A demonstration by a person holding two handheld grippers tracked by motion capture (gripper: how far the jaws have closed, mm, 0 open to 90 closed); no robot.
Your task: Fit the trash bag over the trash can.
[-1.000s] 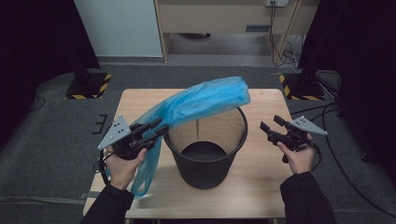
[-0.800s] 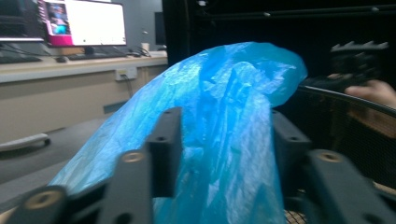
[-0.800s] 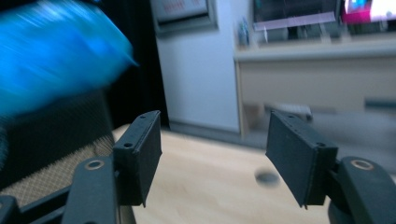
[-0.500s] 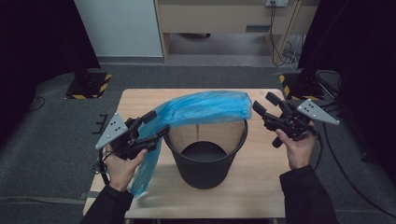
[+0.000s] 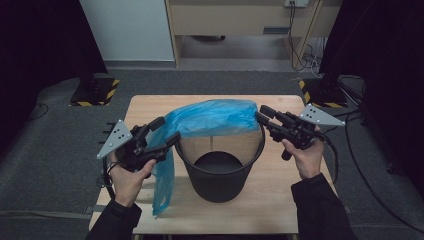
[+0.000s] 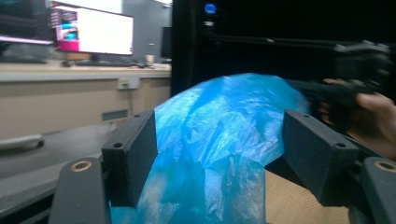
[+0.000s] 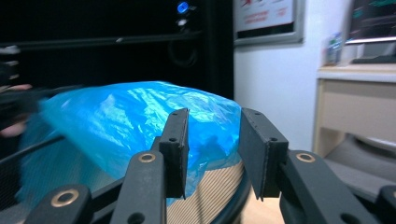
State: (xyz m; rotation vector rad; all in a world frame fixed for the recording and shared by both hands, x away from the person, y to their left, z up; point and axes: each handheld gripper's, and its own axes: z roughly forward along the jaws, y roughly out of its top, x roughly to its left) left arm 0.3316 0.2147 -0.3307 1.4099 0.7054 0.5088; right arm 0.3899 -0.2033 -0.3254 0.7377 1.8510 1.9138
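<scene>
change: right tool [image 5: 261, 115] now at the bag's far end, closer than half a second ago | blue bag [image 5: 210, 117]: thin crinkled plastic draped over round black mesh bin [image 5: 220, 167], tail hanging left | left tool [image 5: 165, 131]: jaws wide, film between | right tool: jaws narrowly apart, holding nothing | bench [image 5: 280, 200]: bare wood around the bin
</scene>
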